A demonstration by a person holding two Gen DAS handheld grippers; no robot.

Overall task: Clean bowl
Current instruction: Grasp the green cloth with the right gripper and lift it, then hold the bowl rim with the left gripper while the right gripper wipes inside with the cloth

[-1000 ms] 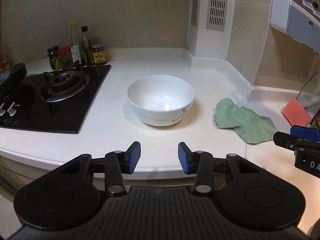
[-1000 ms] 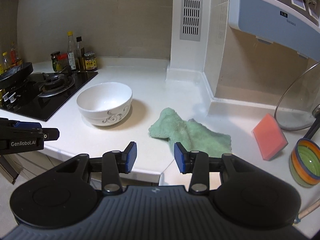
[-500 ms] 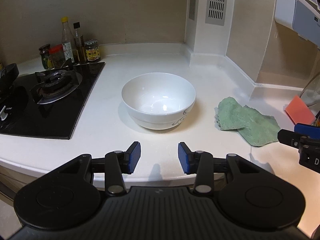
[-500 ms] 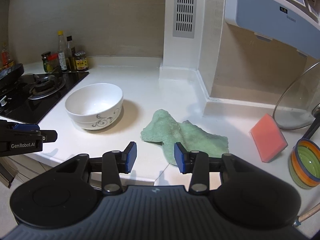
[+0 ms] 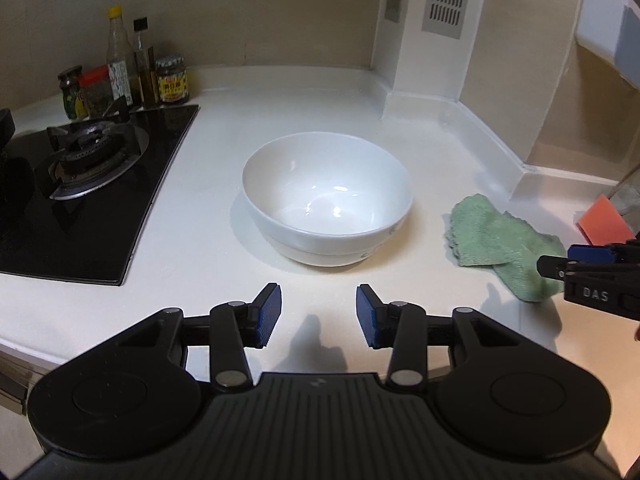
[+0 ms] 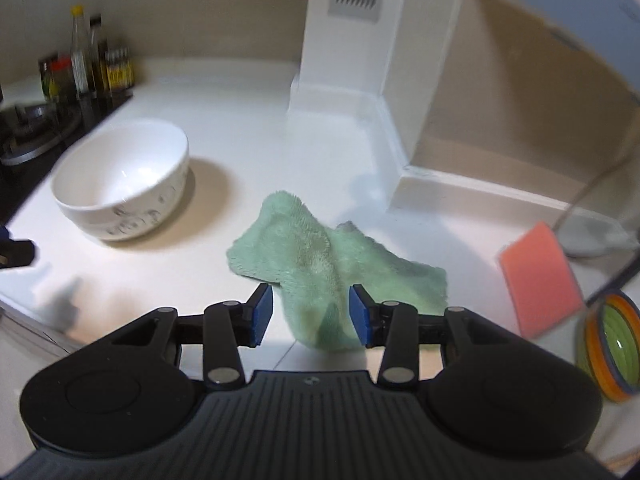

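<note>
A white bowl (image 5: 327, 196) with a dark scroll pattern stands upright on the white counter (image 5: 280, 92), its inside bare; the right wrist view shows the bowl (image 6: 122, 188) at left. My left gripper (image 5: 319, 315) is open just short of the bowl, nothing between its blue pads. A crumpled green cloth (image 6: 320, 264) lies right of the bowl. My right gripper (image 6: 310, 314) is open with the cloth's near corner between its pads. From the left wrist view, the cloth (image 5: 500, 238) lies under the right gripper's fingers (image 5: 576, 260).
A black gas hob (image 5: 84, 184) lies left of the bowl, with several sauce bottles and jars (image 5: 128, 80) behind it. A pink sponge (image 6: 538, 278), a glass lid (image 6: 596, 224) and a striped green-and-orange bowl (image 6: 610, 344) sit at right. A white pillar (image 6: 360, 60) stands in the corner.
Both grippers have moved forward over the counter. The left one came closer to the bowl; the right one dropped toward the cloth, whose corner now lies between its pads.
</note>
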